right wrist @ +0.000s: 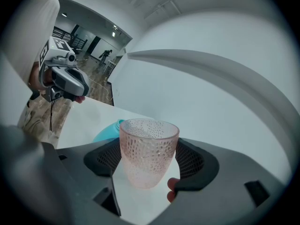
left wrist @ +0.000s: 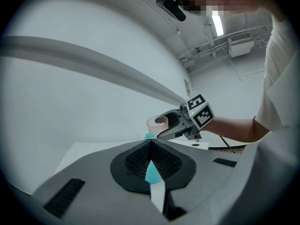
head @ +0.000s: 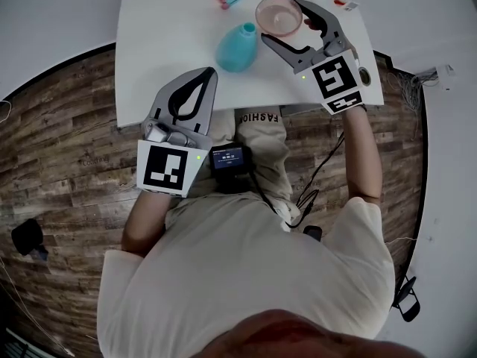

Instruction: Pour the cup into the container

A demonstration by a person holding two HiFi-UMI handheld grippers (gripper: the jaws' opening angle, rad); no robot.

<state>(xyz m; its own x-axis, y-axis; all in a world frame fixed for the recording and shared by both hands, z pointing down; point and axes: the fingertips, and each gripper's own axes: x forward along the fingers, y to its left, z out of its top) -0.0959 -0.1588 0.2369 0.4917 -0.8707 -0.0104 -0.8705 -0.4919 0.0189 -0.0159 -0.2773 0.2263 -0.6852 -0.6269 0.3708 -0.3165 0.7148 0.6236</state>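
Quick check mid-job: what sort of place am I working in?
Likely an indoor lab or studio: white table on wood-plank floor, loose cables, ceiling light strip and air-conditioning unit.

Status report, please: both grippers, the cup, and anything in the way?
Left gripper shut, empty, near white table edge. Right gripper shut on pink dimpled glass cup, upright, not tipped. Teal narrow-necked container beside it; nothing between.

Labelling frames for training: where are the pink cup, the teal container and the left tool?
pink cup [right wrist: 149, 151]: right gripper view, dimpled side wall.
teal container [head: 237, 49]: head view, rounded body.
left tool [head: 212, 71]: head view, meeting tips.
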